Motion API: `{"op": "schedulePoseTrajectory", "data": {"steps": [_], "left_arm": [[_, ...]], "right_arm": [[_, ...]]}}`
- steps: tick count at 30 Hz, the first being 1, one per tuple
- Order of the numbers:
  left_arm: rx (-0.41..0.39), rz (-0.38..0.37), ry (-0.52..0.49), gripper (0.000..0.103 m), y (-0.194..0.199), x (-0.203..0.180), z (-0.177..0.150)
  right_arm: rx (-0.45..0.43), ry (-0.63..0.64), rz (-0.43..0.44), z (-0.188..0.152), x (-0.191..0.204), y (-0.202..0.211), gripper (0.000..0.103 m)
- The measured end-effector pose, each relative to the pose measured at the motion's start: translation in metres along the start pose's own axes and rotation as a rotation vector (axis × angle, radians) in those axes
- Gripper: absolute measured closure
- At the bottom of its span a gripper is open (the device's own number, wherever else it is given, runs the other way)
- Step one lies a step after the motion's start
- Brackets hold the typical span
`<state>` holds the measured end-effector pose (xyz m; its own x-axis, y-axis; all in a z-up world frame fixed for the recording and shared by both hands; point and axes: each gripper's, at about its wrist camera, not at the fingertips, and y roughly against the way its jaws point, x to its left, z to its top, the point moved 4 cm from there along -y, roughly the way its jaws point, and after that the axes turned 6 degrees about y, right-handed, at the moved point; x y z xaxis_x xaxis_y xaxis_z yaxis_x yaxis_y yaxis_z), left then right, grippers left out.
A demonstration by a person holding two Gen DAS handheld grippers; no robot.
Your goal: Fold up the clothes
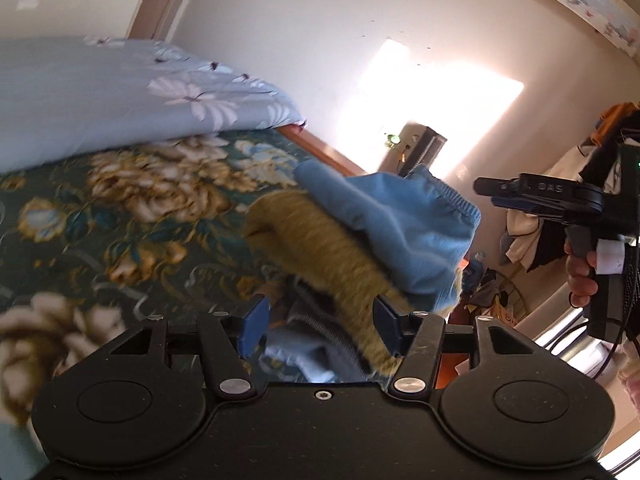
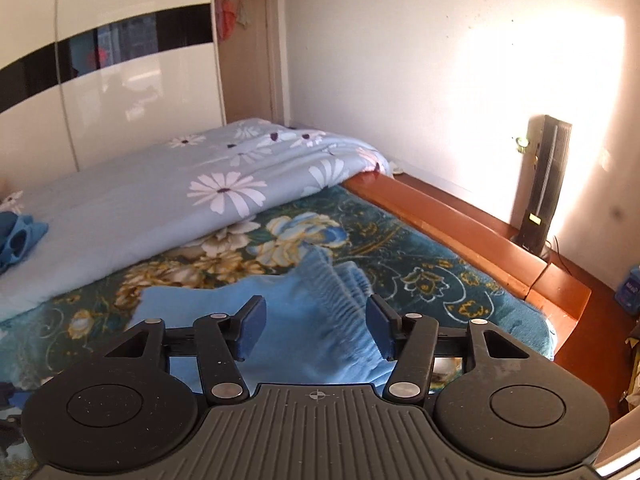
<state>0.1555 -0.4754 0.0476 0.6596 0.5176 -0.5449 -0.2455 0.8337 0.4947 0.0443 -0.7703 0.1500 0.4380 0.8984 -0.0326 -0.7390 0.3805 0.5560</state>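
Lying bunched on the flowered blanket near the bed's foot, the blue garment shows its gathered waistband facing up. A mustard-yellow cloth is draped across it in the left view, blurred. The left gripper has its fingers spread wide, with the yellow cloth brushing against the right-hand pad. The right gripper is spread just as wide above the blue cloth, pinching nothing. Behind, a pale daisy quilt covers the bed's far half.
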Motion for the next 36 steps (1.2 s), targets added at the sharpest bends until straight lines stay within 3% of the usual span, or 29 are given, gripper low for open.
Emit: {"op": "schedulePoseTrajectory", "data": {"steps": [4, 7, 10, 17, 22, 25, 27, 36], "left_arm": [[-0.036, 0.081, 0.095, 0.037, 0.068, 0.041, -0.029], [-0.092, 0.15, 0.068, 0.028, 0.119, 0.062, -0.043], [-0.131, 0.256, 0.021, 0.025, 0.171, 0.08, -0.059], [-0.236, 0.438, 0.063, 0.011, 0.295, 0.126, -0.103], [-0.299, 0.567, 0.165, 0.008, 0.369, 0.158, -0.133], [-0.342, 0.619, 0.18, 0.003, 0.404, 0.162, -0.146], [-0.367, 0.666, 0.186, 0.002, 0.424, 0.164, -0.153], [-0.435, 0.833, 0.236, 0.002, 0.472, 0.178, -0.188]], "right_arm": [[-0.009, 0.069, 0.078, -0.015, 0.055, 0.032, 0.042], [-0.026, 0.135, 0.119, -0.028, 0.103, 0.055, 0.029], [-0.048, 0.173, 0.182, -0.047, 0.154, 0.072, 0.027], [-0.022, 0.11, 0.333, -0.102, 0.26, 0.097, 0.015], [0.009, 0.101, 0.406, -0.153, 0.322, 0.116, 0.015], [0.057, 0.073, 0.479, -0.179, 0.355, 0.124, 0.014], [0.078, 0.069, 0.521, -0.193, 0.379, 0.131, 0.0], [0.126, 0.183, 0.62, -0.247, 0.476, 0.164, 0.0]]}}
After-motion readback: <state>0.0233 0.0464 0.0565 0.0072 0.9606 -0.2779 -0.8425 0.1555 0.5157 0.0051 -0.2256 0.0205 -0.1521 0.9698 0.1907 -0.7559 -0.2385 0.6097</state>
